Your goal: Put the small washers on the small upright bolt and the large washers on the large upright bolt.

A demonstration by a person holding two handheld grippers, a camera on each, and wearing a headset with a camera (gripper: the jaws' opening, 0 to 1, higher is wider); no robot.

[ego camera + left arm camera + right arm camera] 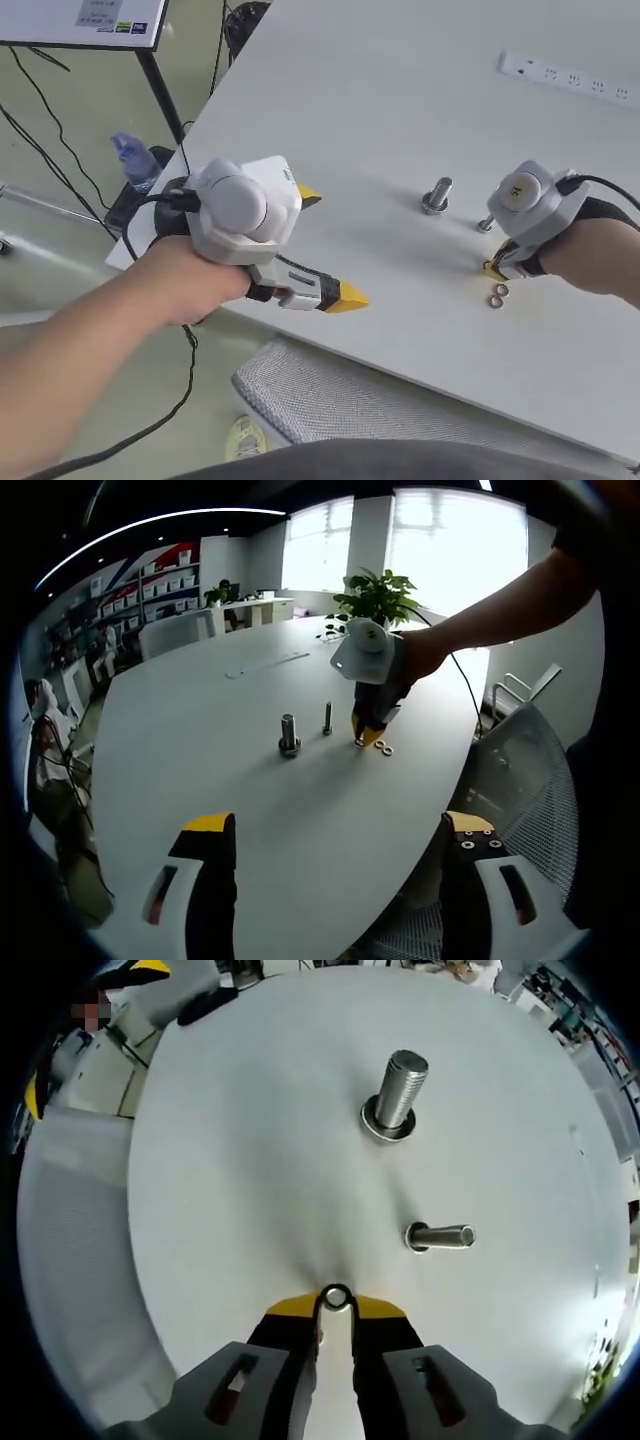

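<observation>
The large upright bolt [437, 195] and the small upright bolt [486, 224] stand on the white table [380, 110]. My right gripper [494, 269] points tips-down at the table just in front of the small bolt. In the right gripper view its jaws are shut on a washer [337, 1297] that rests on the table, with the small bolt [440, 1235] and large bolt [395, 1090] beyond. Two loose washers [497, 296] lie beside those tips. My left gripper [330, 245] hovers open over the table's near-left edge, holding nothing; its own view shows both bolts [289, 735] far ahead.
A white power strip [570, 80] lies at the far right of the table. A grey mesh chair [330, 400] sits below the near edge. Cables and a blue bottle [132, 160] are on the floor at left.
</observation>
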